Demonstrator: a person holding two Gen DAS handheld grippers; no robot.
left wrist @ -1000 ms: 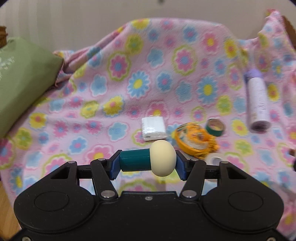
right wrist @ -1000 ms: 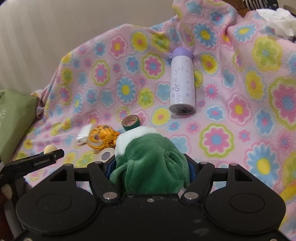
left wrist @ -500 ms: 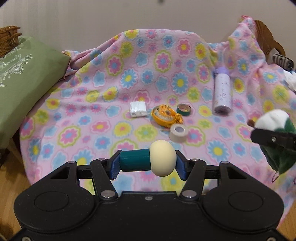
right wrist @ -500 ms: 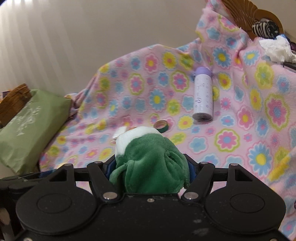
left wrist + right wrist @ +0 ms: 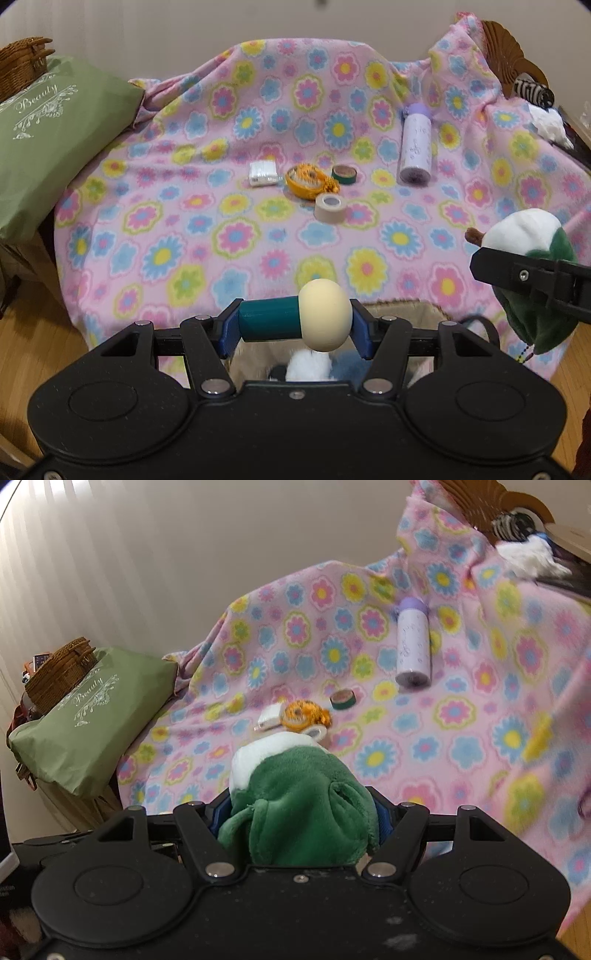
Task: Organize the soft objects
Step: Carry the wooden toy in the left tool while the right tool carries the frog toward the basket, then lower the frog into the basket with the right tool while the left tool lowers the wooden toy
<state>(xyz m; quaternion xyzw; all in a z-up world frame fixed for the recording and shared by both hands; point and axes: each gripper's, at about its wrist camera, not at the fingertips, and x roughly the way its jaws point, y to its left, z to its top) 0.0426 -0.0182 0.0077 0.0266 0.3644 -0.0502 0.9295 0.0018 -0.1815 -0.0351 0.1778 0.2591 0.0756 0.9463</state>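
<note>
My left gripper (image 5: 295, 325) is shut on a mushroom toy (image 5: 295, 319) with a teal stem and cream cap, held sideways above a beige fabric bin (image 5: 402, 314) at the blanket's front edge. White and blue plush things (image 5: 310, 365) lie inside the bin. My right gripper (image 5: 299, 812) is shut on a green and white plush (image 5: 295, 797); it also shows at the right of the left wrist view (image 5: 532, 266), in the air beside the bin. An orange plush (image 5: 308, 179) lies on the flowered blanket (image 5: 221, 236).
On the blanket lie a white pack (image 5: 263, 173), a green tape roll (image 5: 344, 174), a beige tape roll (image 5: 330, 207) and a lilac bottle (image 5: 415, 149). A green bag (image 5: 48, 147) and wicker basket (image 5: 22, 62) stand at left. Wooden floor (image 5: 33, 347) lies below.
Both grippers have pulled back and up from the blanket with their toys. The fabric bin has come into view under the left gripper, and the right gripper now shows beside it.
</note>
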